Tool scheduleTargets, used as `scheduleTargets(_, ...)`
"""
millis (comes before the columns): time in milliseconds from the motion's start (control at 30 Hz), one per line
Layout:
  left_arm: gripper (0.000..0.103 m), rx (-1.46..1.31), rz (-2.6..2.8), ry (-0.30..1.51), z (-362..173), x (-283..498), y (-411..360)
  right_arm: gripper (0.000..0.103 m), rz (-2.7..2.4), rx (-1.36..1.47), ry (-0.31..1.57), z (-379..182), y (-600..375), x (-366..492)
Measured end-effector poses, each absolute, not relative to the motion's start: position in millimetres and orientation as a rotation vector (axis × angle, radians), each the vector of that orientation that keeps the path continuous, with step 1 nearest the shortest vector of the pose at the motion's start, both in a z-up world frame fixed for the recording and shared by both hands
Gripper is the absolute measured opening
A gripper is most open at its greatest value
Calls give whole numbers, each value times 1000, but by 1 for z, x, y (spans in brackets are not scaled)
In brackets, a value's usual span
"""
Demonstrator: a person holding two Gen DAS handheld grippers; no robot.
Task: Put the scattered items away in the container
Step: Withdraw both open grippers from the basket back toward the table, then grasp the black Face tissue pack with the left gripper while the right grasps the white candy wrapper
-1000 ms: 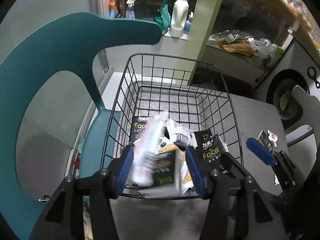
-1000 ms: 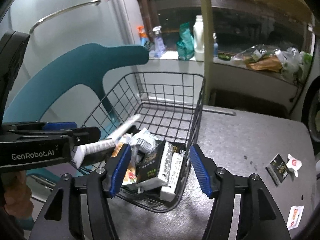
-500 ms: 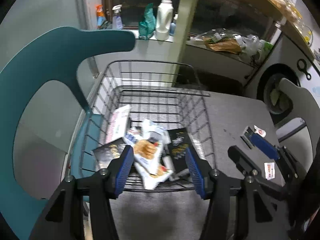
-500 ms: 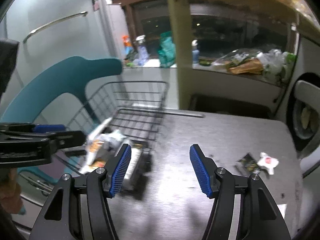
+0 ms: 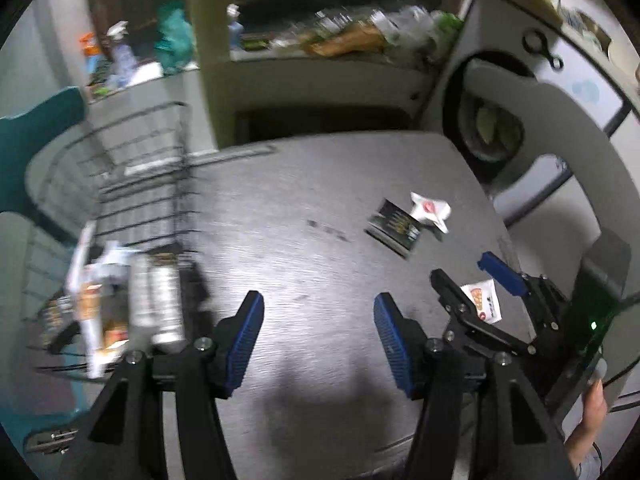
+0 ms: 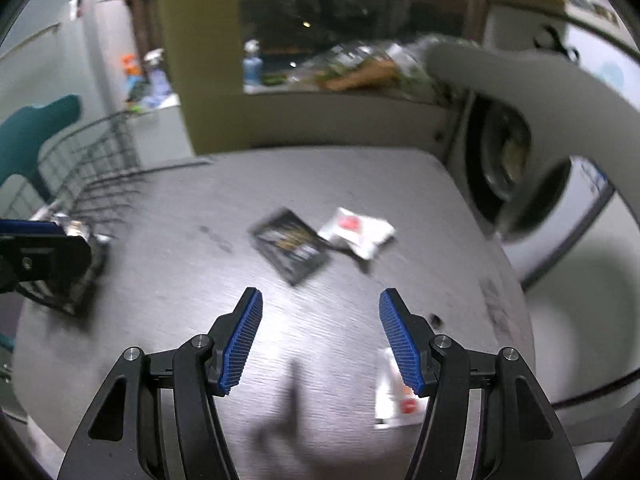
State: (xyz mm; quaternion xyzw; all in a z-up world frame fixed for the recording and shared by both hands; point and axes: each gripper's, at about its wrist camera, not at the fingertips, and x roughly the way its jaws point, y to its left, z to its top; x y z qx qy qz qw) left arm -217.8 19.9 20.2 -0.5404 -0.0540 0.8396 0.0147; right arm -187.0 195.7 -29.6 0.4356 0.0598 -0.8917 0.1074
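Observation:
A black wire basket with several packets in it stands at the left of the grey table. On the table lie a black sachet, a white packet with a red mark and a small white sachet. My left gripper hangs over bare table, its jaws opening with nothing between them. My right gripper is open and empty, short of the black sachet, with the small white sachet beneath its right finger.
A teal chair back stands left of the basket. A white chair and a washing machine door are at the right. Bottles and bags crowd the back counter. A hand shows at the lower right.
Both grippers have swung right, away from the basket and out over the table. The left one let its packets fall into the basket. The loose sachets now lie ahead of the right gripper.

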Motion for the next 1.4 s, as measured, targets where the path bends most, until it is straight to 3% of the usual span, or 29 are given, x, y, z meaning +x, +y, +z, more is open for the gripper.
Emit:
scheduleTargets(233, 63, -1834, 2537, -125, -43, -263, 58, 61, -2675, 1289, 76, -46, 221, -233)
scheduleTargets(467, 63, -1892, 2528, -231, -77, -285, 47, 61, -2665, 1218, 134, -59, 202, -254)
scheduleTargets(833, 63, -1914, 2529, -264, -92, -312, 33, 61, -2661, 1210, 212, -79, 178, -283)
scheduleTargets(1200, 63, -1926, 2512, -283, -98, -318, 17, 61, -2500, 1175, 341, -85, 153, -235)
scheduleTargets(1400, 63, -1890, 2535, -271, -84, -310, 12, 61, -2632, 1210, 99, -67, 198, -252)
